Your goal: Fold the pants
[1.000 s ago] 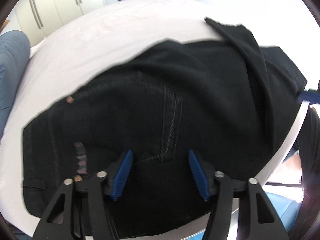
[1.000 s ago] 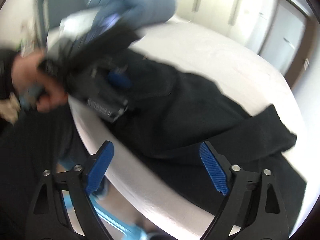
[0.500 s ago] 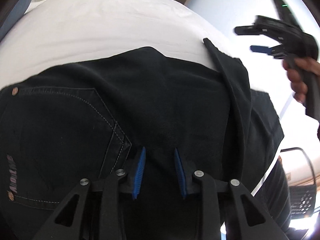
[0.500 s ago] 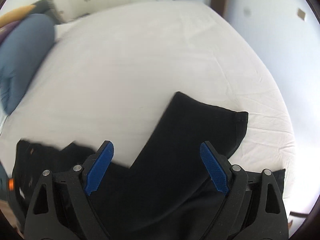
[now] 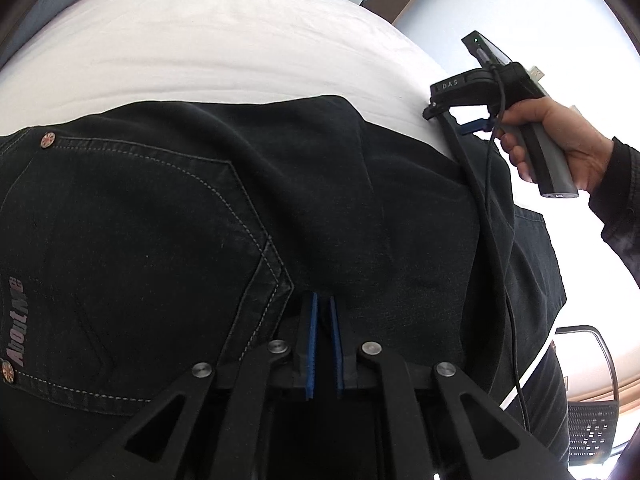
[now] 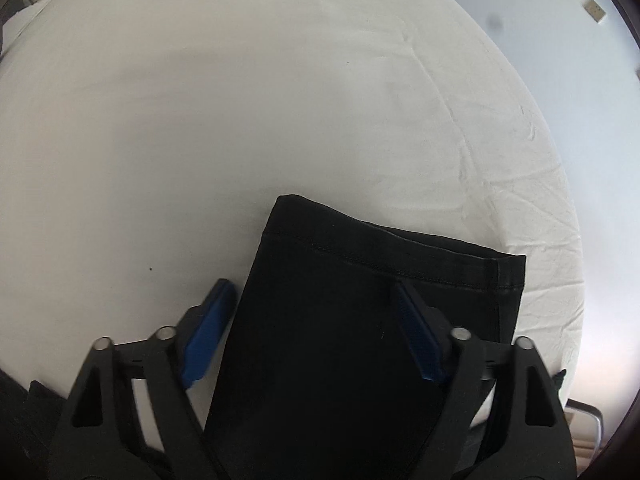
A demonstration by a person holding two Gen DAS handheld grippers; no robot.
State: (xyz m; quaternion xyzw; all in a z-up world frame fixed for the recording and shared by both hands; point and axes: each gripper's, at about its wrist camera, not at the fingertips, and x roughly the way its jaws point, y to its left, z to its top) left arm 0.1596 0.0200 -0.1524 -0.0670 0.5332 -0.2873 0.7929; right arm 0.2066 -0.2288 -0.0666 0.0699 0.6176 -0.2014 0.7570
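The pants [image 5: 320,208] are pinched near the seat by the left gripper [image 5: 323,344], likely for folding. The right gripper [image 6: 312,320] jaws are closing around the leg end [image 6: 380,264].

Left gripper [image 5: 323,344]: jaws, wide a second ago, now closed on a fold of the pants [image 5: 280,208] beside the back pocket. Right gripper [image 6: 312,332]: swung from the waist end to the leg hem; jaws closing astride it.

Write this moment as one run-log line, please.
left gripper: shut on pants | right gripper: closing over pant leg | bed
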